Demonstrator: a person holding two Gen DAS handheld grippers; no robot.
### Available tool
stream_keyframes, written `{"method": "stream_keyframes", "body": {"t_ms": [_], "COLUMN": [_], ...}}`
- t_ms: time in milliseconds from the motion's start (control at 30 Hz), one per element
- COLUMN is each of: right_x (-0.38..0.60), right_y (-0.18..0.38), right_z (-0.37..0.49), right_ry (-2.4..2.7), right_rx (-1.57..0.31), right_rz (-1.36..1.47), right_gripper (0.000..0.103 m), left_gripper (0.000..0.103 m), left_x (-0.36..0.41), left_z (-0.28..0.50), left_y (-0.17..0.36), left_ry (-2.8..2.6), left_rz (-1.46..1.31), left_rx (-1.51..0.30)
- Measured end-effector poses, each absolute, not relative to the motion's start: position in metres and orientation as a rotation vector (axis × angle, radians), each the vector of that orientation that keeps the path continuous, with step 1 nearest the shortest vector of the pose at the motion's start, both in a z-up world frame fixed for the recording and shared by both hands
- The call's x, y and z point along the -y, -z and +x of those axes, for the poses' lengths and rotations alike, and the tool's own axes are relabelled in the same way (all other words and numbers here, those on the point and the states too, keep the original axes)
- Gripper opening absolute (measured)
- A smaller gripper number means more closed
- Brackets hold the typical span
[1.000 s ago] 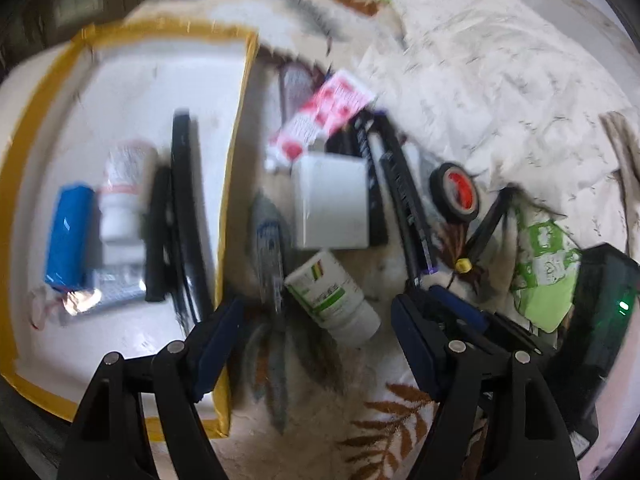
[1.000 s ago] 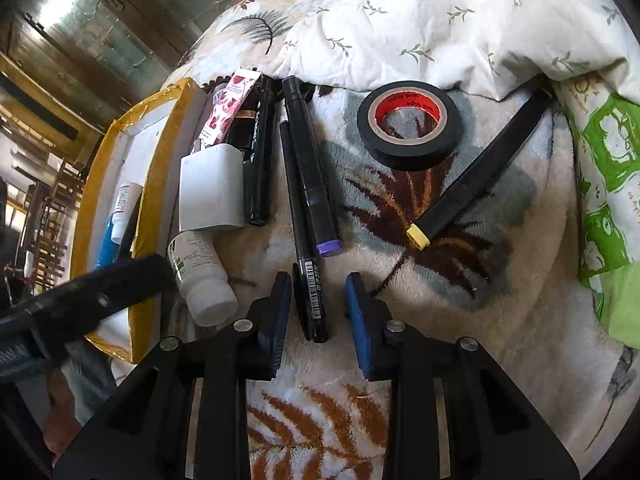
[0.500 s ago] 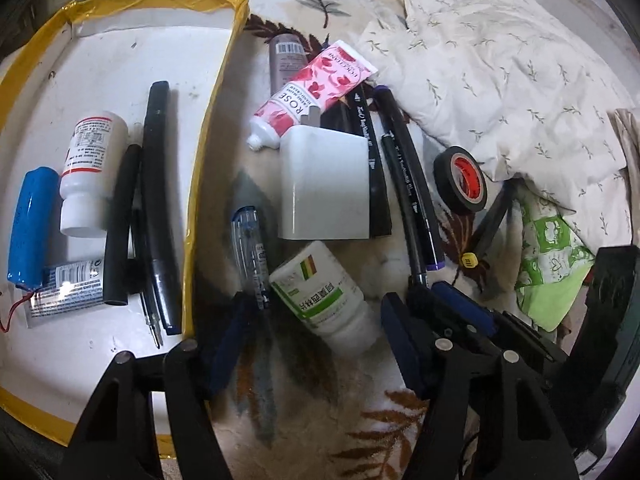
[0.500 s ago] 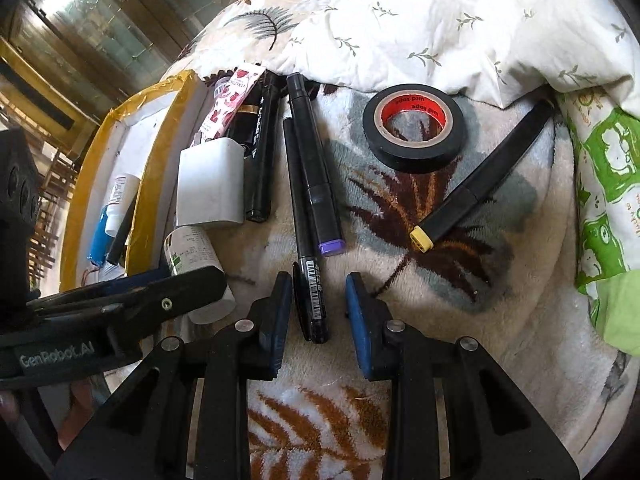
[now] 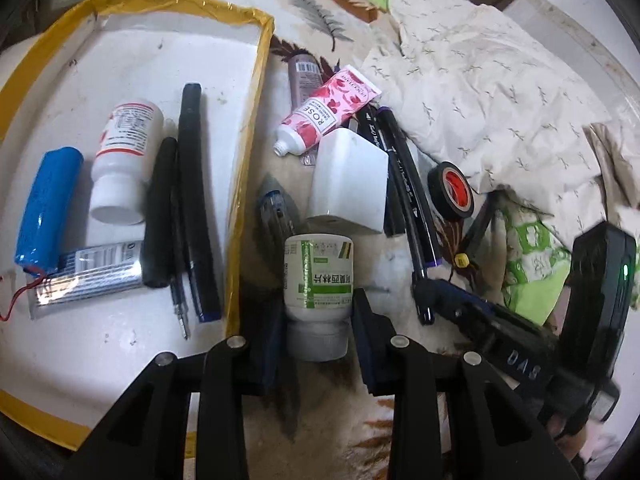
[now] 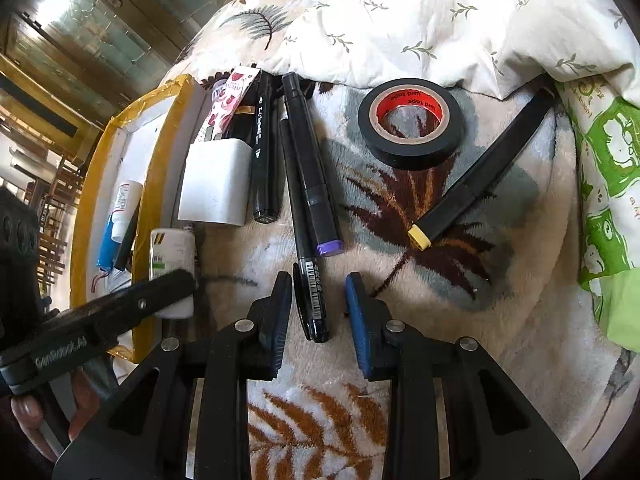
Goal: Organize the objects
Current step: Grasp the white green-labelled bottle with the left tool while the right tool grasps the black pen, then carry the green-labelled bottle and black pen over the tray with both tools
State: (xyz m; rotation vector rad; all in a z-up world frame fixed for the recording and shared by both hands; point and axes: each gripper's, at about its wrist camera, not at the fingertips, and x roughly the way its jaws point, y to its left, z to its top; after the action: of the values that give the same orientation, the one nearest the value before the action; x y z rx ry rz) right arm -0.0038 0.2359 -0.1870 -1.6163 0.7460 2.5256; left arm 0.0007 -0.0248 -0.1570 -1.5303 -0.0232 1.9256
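Note:
A white pill bottle with a green label (image 5: 318,280) lies on the blanket beside the yellow-edged tray (image 5: 248,128). My left gripper (image 5: 316,332) has its jaws on both sides of the bottle's cap end, touching it. The bottle also shows in the right wrist view (image 6: 172,256), partly hidden by the left gripper's finger. My right gripper (image 6: 318,312) is open, its jaws straddling the lower end of a black pen (image 6: 308,276) without touching. The tray holds a blue battery (image 5: 48,208), a red-label bottle (image 5: 124,160) and black pens (image 5: 196,200).
On the blanket lie a white charger block (image 5: 350,184), a pink rose tube (image 5: 328,116), black markers (image 6: 312,168), a roll of black tape (image 6: 412,122) and a yellow-tipped marker (image 6: 480,172). A white quilt (image 6: 420,20) and a green bag (image 6: 608,184) border the right side.
My left gripper has moved right and forward from the tray's corner onto the green-label bottle and its jaws have narrowed around it. The right gripper has stayed over the black pen.

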Motion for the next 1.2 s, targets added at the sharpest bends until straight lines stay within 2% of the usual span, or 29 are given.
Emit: {"method": "stream_keyframes", "body": {"t_ms": [200, 300, 433, 467, 533, 567, 867, 933, 1000, 1200], "right_x": [-0.236, -0.234, -0.23, -0.226, -0.221, -0.219, -0.211, -0.204, -0.199, -0.207], "right_y": [0.187, 0.189, 0.191, 0.19, 0.187, 0.186, 0.185, 0.188, 0.187, 0.169], "right_z": [-0.007, -0.012, -0.019, -0.019, -0.017, -0.014, 0.014, 0.014, 0.015, 0.03], "right_ry": [-2.522, -2.523, -2.514, -2.509, -2.491, -2.483, -2.468, -2.471, -2.483, -2.538], "right_rx": [-0.745, -0.715, -0.663, -0.625, -0.556, -0.548, -0.741, -0.72, -0.703, -0.826], "right_rz": [-1.618, -1.628, -1.63, -1.635, -1.631, -1.635, -1.7, -1.722, -1.705, -1.581], "right_gripper": [0.028, 0.028, 0.028, 0.027, 0.016, 0.016, 0.014, 0.013, 0.013, 0.013], "left_gripper": [0.033, 0.033, 0.033, 0.033, 0.033, 0.033, 0.033, 0.033, 0.033, 0.033], "left_x": [0.02, 0.013, 0.017, 0.019, 0.024, 0.026, 0.04, 0.041, 0.045, 0.055], "left_z": [0.004, 0.012, 0.016, 0.016, 0.015, 0.015, 0.009, 0.008, 0.008, 0.006], "left_y": [0.16, 0.153, 0.143, 0.141, 0.139, 0.138, 0.135, 0.132, 0.128, 0.119], "left_ry": [-1.901, -1.937, -1.925, -1.925, -1.925, -1.928, -1.922, -1.93, -1.938, -1.936], "left_rz": [-1.51, -1.463, -1.436, -1.432, -1.435, -1.436, -1.451, -1.444, -1.431, -1.432], "left_rx": [0.004, -0.062, -0.043, -0.041, -0.021, -0.014, 0.056, 0.062, 0.067, 0.117]}}
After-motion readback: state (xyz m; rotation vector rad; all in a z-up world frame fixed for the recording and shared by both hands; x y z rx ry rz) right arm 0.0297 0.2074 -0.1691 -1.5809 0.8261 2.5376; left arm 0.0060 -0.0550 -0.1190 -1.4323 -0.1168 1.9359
